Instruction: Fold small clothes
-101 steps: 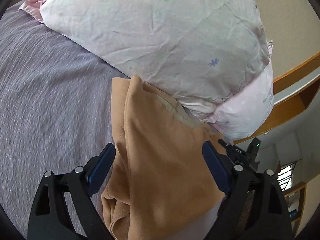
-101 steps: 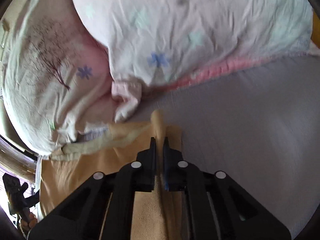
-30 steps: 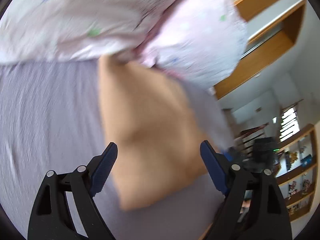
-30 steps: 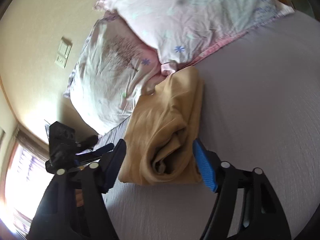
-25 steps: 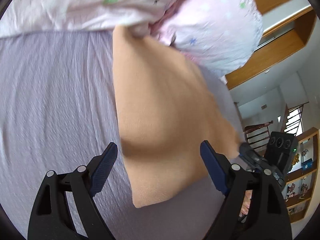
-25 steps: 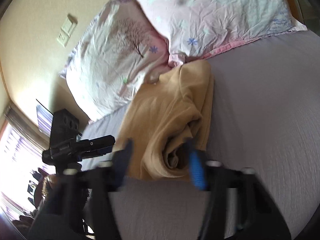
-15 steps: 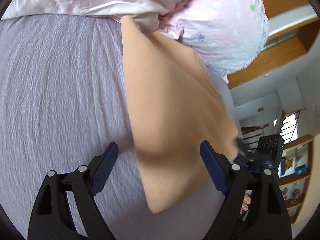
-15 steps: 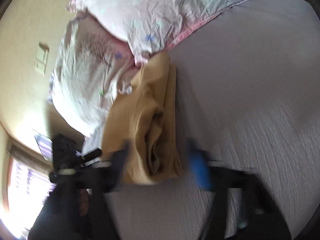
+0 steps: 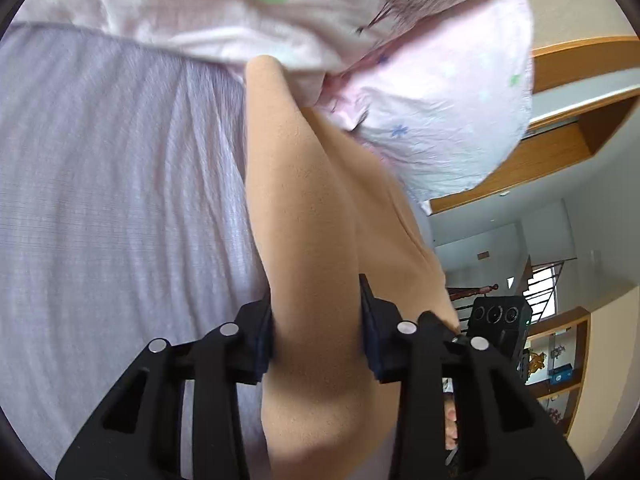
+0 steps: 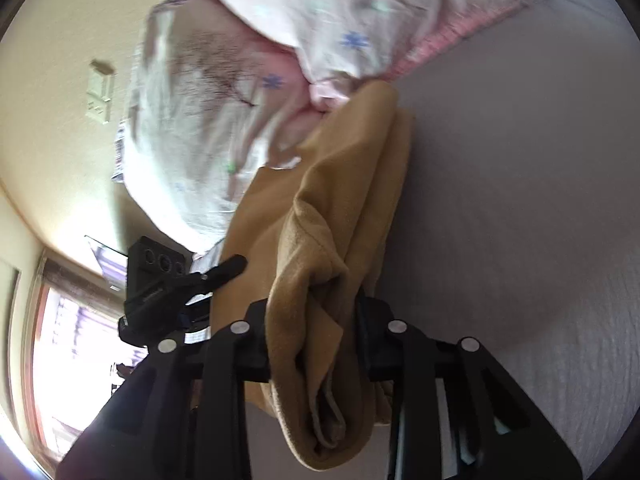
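Between the left gripper's (image 9: 316, 320) fingers (image 9: 262, 332) sits a clamped fold of the tan garment (image 9: 312, 208); the right gripper (image 10: 316, 340) pinches its bunched end (layers showing). It lies on the lilac bed (image 9: 112, 200), far end touching pink pillows (image 9: 432, 92).

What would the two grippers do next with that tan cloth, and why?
Probably lift it together and draw it away from the pillows. Both the left gripper and right gripper are closed on the folded tan cloth, whose far end sits tucked against the pillows on the bed.
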A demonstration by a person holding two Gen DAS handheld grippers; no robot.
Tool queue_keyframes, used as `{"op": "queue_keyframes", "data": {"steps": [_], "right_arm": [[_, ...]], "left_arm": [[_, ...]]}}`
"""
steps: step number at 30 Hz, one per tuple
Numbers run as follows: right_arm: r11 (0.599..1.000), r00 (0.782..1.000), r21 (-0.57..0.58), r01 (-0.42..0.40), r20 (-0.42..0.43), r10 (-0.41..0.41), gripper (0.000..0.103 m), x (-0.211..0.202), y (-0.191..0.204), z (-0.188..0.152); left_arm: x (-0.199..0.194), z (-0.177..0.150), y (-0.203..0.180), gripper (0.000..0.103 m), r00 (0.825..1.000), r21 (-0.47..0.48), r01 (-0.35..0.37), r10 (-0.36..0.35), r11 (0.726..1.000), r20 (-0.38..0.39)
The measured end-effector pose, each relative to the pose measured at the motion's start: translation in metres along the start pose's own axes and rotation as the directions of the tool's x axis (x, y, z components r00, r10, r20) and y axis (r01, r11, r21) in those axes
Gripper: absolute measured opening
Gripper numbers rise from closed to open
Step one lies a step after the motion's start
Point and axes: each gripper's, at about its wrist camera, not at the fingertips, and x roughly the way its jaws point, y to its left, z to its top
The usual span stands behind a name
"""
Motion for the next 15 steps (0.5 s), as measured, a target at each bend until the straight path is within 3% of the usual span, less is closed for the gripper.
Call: {"op": "queue_keyframes", "data": {"steps": [4,7,9,11,15], "right_arm": [[0.996,0.999,-0.092,0.001,-0.053,-0.006,0.029,0.028,0.030,-0.006],[0.992,0.987,-0.104,0.075,-0.136,-0.089,0.044,0.053,0.035,-0.012],[0.996,0.993,-0.060,0.071,-0.090,-0.076,0.052,0.042,0.033,-0.005],[0.996,0.996,-0.021,0.090,0.030,-0.089,0.054,0.022,0.034,0.013],[0.989,0.987,0.018,0.146,0.065,-0.146,0.054,0.035,0.034,0.049]], "left_arm": [[-0.047,-0.011,0.002,0.038,0.996,0.059,-0.057,0.053,0.997,0.078],[-0.063,-0.014,0.016,0.039,0.980,0.068,-0.183,0.177,0.981,0.091],[-0.082,-0.021,0.023,0.041,0.976,0.059,-0.190,0.183,0.980,0.117],[-0.100,-0.026,0.018,0.045,0.967,0.078,-0.214,0.200,0.974,0.161],[-0.108,-0.042,-0.009,0.063,0.974,0.154,-0.161,0.132,0.975,0.184]]}}
